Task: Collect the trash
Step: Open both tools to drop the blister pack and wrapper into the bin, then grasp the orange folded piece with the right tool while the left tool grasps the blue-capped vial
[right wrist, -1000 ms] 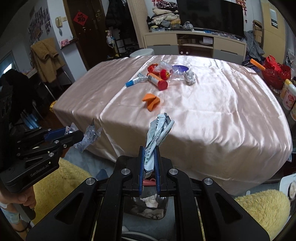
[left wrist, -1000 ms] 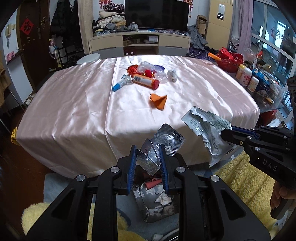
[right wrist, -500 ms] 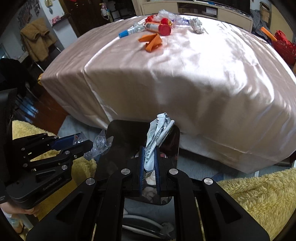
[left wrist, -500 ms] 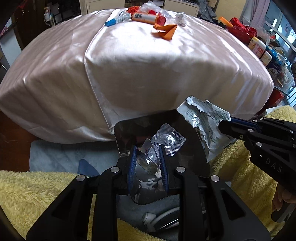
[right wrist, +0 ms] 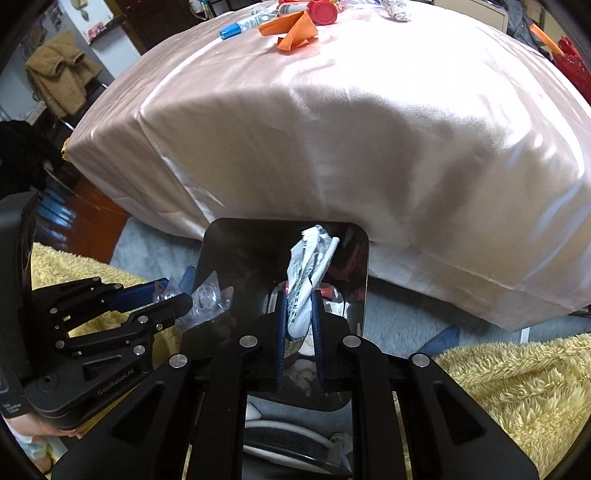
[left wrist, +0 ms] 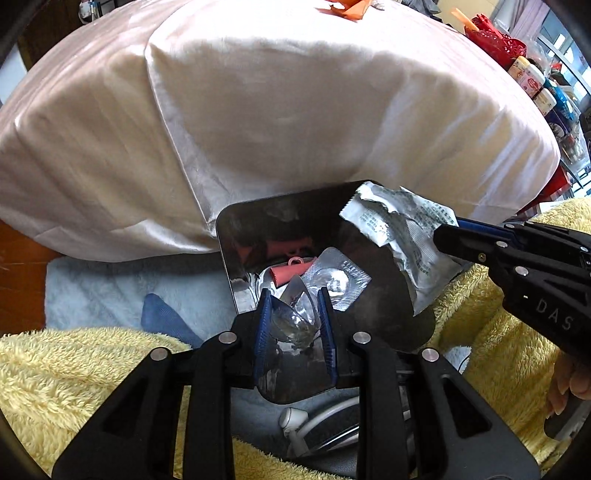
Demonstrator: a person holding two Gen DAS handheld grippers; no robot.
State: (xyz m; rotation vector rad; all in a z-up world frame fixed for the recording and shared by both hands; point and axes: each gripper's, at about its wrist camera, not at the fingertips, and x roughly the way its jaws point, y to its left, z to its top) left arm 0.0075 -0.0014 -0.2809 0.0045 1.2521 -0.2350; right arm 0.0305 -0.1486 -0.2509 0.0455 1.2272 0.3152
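While the pale pink satin cloth [left wrist: 280, 110] draped over the bench fills the upper half of both views, we hold our two grippers low in front of it, above a shiny dark metal bin with rounded corners [left wrist: 236, 229] that stands on the floor against the hanging cloth. Yellow fleece blankets [right wrist: 509, 376] lie to either side of the bin.

Our right gripper [right wrist: 300, 325] is clenched on a crumpled white printed foil wrapper [right wrist: 310, 266], which sticks up from between its blue pads over the bin's open mouth. From the left wrist view the same wrapper [left wrist: 402, 236] hangs across the bin's right rim.

Our left gripper [left wrist: 294, 325] is clamped on a crushed clear plastic blister [left wrist: 291, 317], also held over the bin opening. A silver pill blister sheet [left wrist: 340, 280] and a pink rubbery piece [left wrist: 291, 271] lie inside the bin, just beyond the fingertips.

Far back on the bench top rest a folded orange paper scrap [right wrist: 293, 31], a red-capped tube [right wrist: 325, 7] and a blue-capped pen-like item [right wrist: 240, 26], well apart from both grippers.
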